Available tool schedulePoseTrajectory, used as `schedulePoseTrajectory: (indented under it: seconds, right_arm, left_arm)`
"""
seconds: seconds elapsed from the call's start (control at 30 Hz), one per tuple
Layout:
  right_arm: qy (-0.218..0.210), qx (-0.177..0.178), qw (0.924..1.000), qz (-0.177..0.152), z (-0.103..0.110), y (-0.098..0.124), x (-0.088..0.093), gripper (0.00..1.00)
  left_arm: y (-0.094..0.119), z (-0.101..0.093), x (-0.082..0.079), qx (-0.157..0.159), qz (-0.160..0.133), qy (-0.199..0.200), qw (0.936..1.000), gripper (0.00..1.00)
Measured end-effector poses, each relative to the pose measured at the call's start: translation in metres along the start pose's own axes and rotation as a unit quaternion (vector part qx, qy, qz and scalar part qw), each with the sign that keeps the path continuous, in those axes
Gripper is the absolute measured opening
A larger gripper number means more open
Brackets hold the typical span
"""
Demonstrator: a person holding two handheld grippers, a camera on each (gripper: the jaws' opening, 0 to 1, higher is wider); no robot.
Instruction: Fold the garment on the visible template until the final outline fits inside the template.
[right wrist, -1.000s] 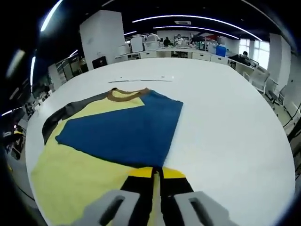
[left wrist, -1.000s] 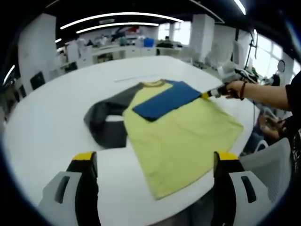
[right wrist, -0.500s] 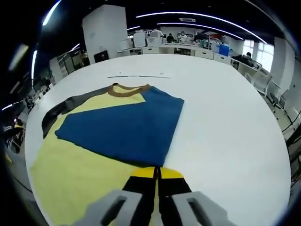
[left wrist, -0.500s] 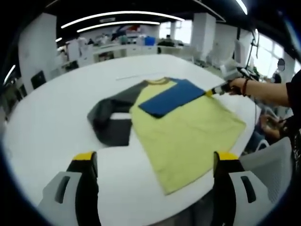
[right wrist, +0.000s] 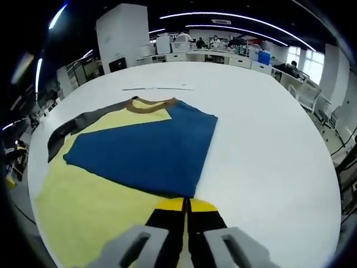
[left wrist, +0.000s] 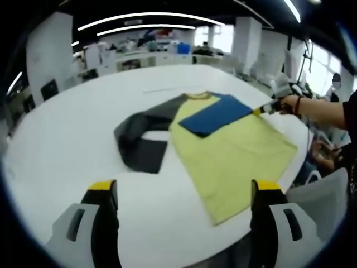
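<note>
Lying flat on the white bench: a yellow garment with a brown collar, spreading toward the near right edge in the left gripper view. Trailing off its left side, a dark grey sleeve, bent back on itself on the bench top. Resting folded across the upper chest, a blue sleeve, reaching from the collar toward the right.

Hovering low over the near bench edge, well apart from the cloth: the left hand-held gripper, jaws standing wide apart with nothing between them. At the far right of that view, a person's hand wearing a wrist band.

In the right gripper view, showing the same garment from the other side, blue sleeve folded over the yellow front. Pinching the cloth edge just below the blue fold: the right hand-held gripper, yellow-tipped jaws pressed together on the garment. Stretching away bare to the right, the bench.
</note>
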State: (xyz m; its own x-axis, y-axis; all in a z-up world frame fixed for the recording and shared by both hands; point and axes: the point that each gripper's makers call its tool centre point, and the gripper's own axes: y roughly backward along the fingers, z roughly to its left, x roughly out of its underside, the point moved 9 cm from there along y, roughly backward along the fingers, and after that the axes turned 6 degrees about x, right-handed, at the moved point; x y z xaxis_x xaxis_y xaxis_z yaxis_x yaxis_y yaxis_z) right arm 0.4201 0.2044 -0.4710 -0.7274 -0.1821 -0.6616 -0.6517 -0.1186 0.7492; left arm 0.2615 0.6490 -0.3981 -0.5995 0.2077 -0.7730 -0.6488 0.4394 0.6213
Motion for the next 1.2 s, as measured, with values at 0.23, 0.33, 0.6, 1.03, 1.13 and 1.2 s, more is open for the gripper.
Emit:
schedulePoseTrajectory:
  seconds: [0.23, 0.33, 0.6, 1.03, 1.13, 1.2]
  right_arm:
    - [-0.005, 0.0, 1.0, 0.004, -0.008, 0.0, 0.0, 0.0]
    - [-0.01, 0.004, 0.9999, 0.006, -0.011, 0.001, 0.001, 0.0]
    - [-0.014, 0.013, 0.9998, 0.008, -0.018, 0.003, 0.002, 0.0]
    - [-0.023, 0.009, 0.9997, -0.006, -0.023, 0.007, 0.002, 0.09]
    - [-0.026, 0.004, 0.9995, -0.015, -0.022, 0.01, 0.001, 0.24]
    - [-0.023, -0.001, 0.9995, -0.022, -0.02, 0.013, -0.001, 0.33]
  left_arm:
    - [-0.001, 0.009, 0.0, -0.011, 0.003, 0.005, 0.9999, 0.91]
    - [-0.001, 0.012, 0.0, -0.015, 0.003, 0.011, 0.9998, 0.9]
    - [-0.003, 0.02, -0.001, -0.022, 0.007, 0.016, 0.9996, 0.88]
    - [-0.014, 0.039, -0.008, -0.045, 0.015, -0.003, 0.9989, 0.82]
    - [-0.015, 0.044, -0.011, -0.049, 0.009, -0.001, 0.9987, 0.8]
    - [-0.018, 0.049, -0.013, -0.055, 0.005, -0.001, 0.9985, 0.79]
